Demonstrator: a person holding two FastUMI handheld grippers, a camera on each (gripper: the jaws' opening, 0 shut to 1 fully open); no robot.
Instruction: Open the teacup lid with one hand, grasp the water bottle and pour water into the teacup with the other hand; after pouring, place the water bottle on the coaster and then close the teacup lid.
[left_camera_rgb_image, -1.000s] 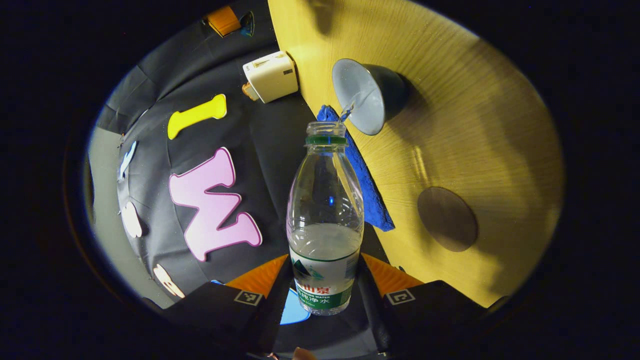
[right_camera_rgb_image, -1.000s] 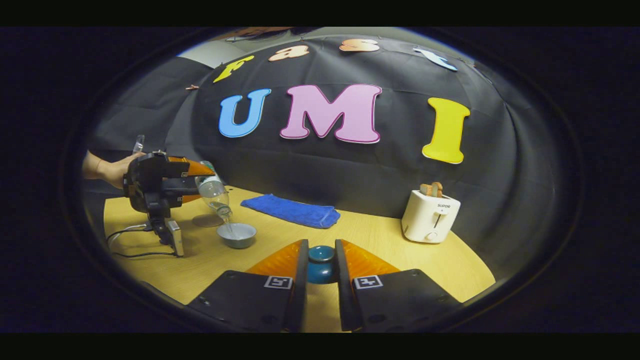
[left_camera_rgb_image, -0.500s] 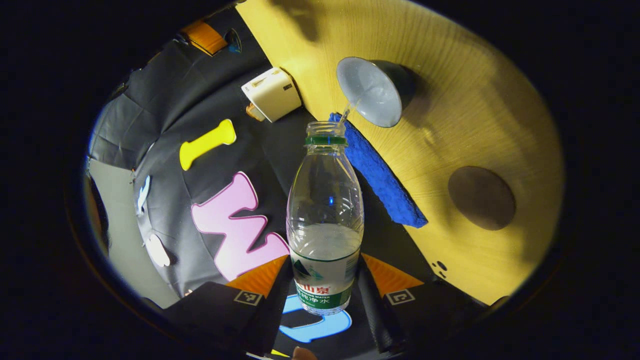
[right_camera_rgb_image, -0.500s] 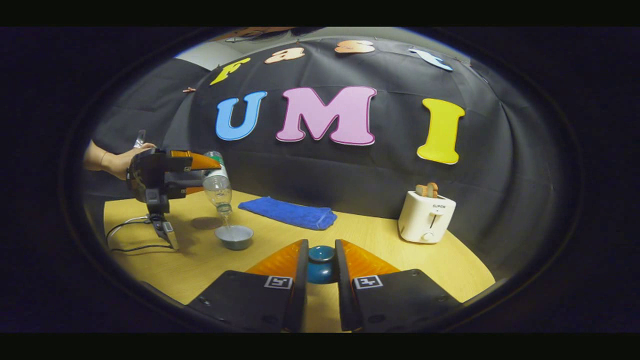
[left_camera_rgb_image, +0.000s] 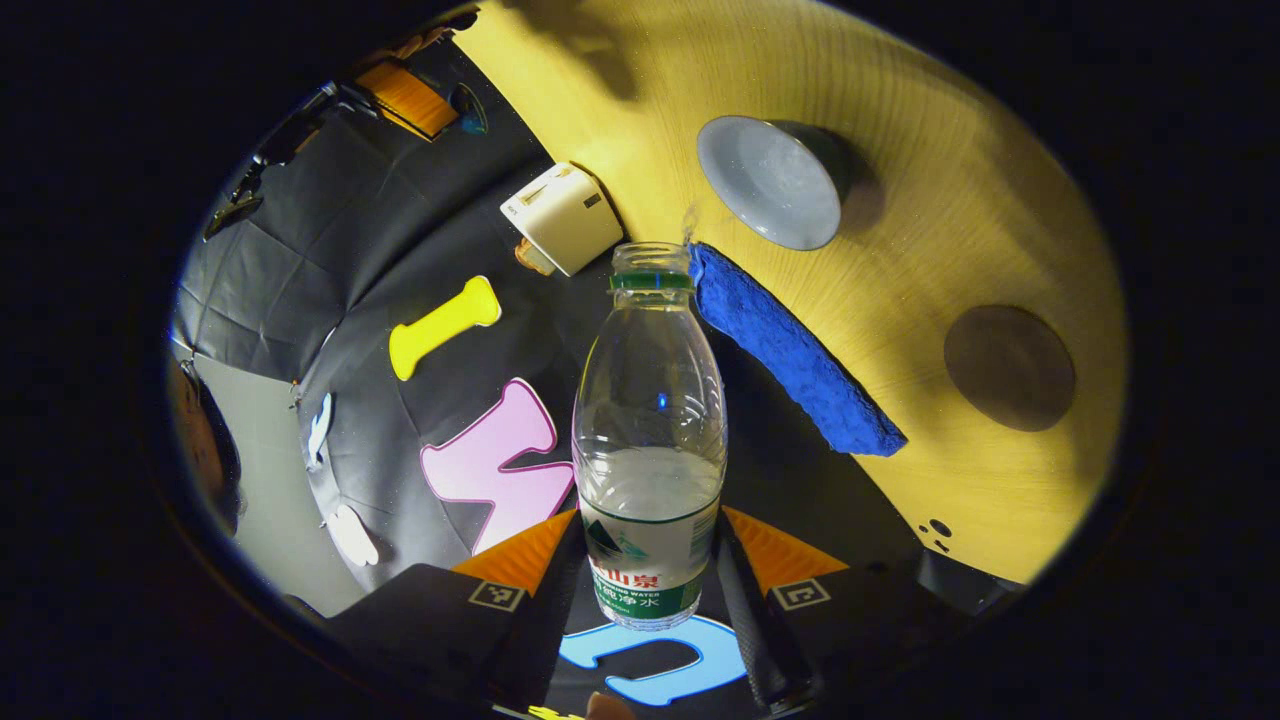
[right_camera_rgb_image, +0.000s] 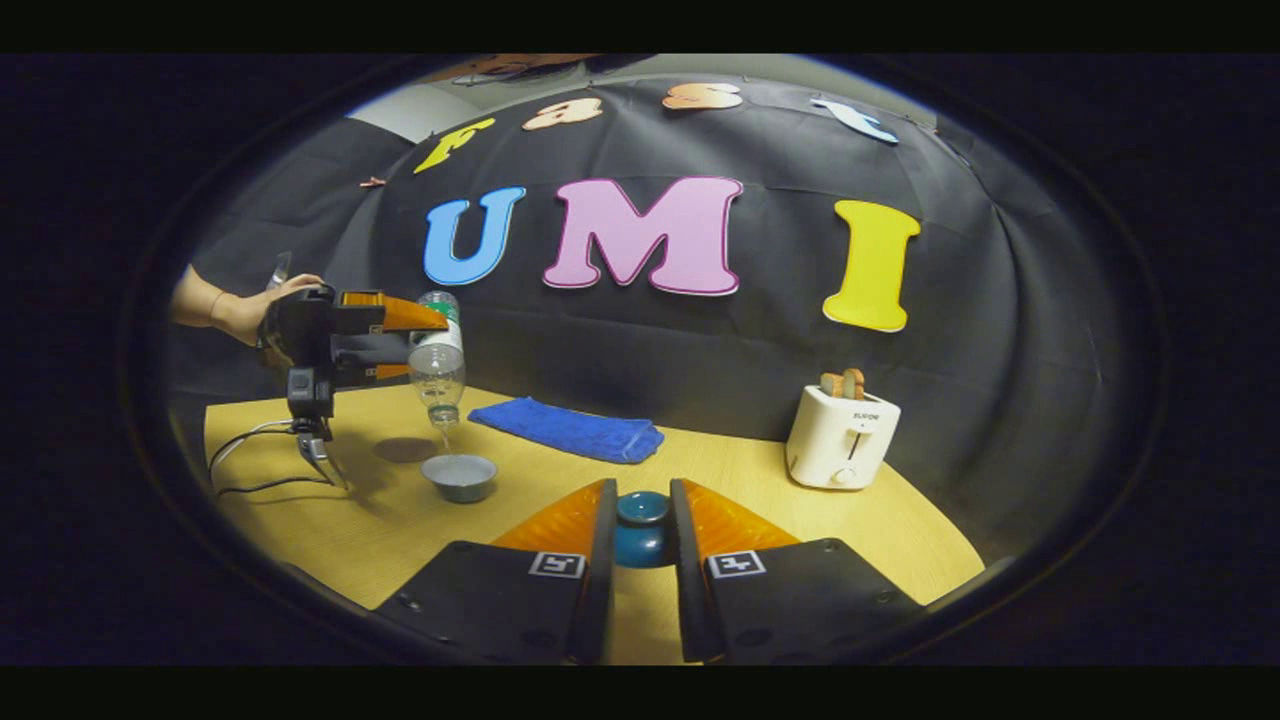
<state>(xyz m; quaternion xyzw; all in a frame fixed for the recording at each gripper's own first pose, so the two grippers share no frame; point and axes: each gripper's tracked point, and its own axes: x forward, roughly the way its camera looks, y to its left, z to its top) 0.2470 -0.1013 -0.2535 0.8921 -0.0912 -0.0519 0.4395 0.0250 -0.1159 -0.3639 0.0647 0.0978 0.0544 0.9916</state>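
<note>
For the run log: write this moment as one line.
left tool: shut on water bottle, tilted mouth-down over open teacup | right tool: shut on teacup lid, held off cup | coaster: bare

Recording booth: black cloth wall, wooden table.

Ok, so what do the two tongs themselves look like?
The left tongs and right tongs each have two wedge-shaped fingers, each with a square black-and-white marker at its base. In the right gripper view, the left tongs have a boxy black body, with a black cable trailing onto the table.
</note>
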